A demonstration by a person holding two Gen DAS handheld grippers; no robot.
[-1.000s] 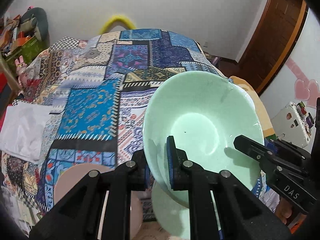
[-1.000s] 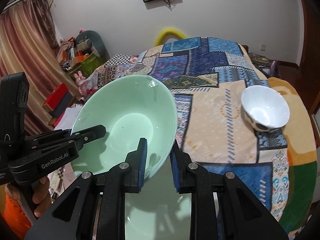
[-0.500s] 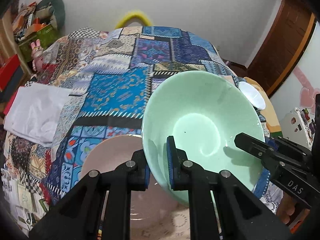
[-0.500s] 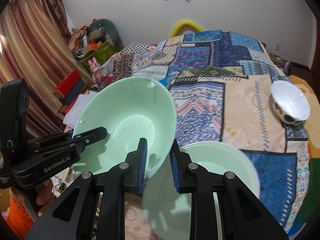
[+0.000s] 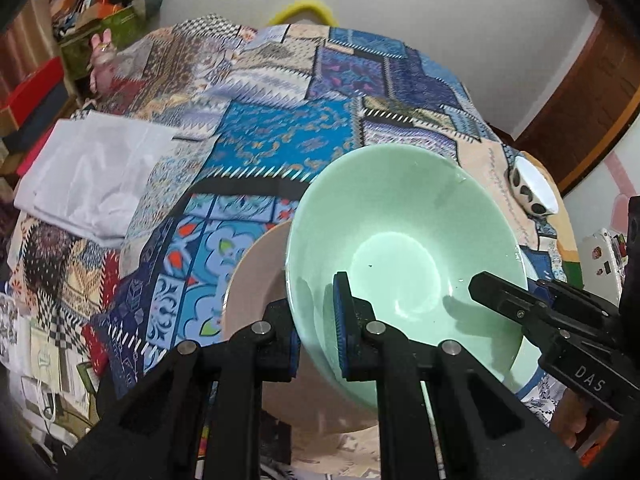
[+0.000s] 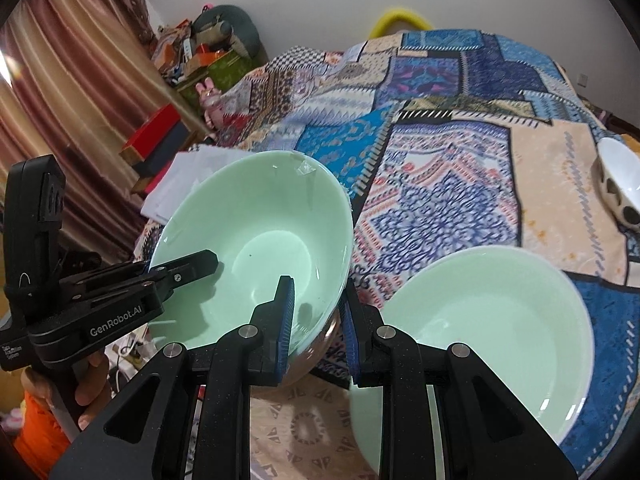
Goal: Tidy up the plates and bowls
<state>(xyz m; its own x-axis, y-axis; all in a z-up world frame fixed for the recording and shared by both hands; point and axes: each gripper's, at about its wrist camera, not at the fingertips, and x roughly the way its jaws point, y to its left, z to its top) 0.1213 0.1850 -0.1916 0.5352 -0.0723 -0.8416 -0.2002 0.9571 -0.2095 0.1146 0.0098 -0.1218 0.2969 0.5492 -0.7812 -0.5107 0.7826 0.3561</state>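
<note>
While both of my tongs clamp one mint-green bowl point(image 5: 404, 240) by opposite rims, it hangs tilted above the bed. Left tongs point(image 5: 318, 332): clenched on its near-left rim. Right tongs point(image 6: 318, 320): clenched on its right rim. Beneath it, left: pink plate point(image 5: 256, 280). Beside it, right: second green bowl point(image 6: 492, 328), upright on the patchwork bedspread point(image 6: 440, 184). Farther right: white spotted bowl point(image 6: 618, 184). Far left: folded white cloth point(image 5: 96, 176).
</note>
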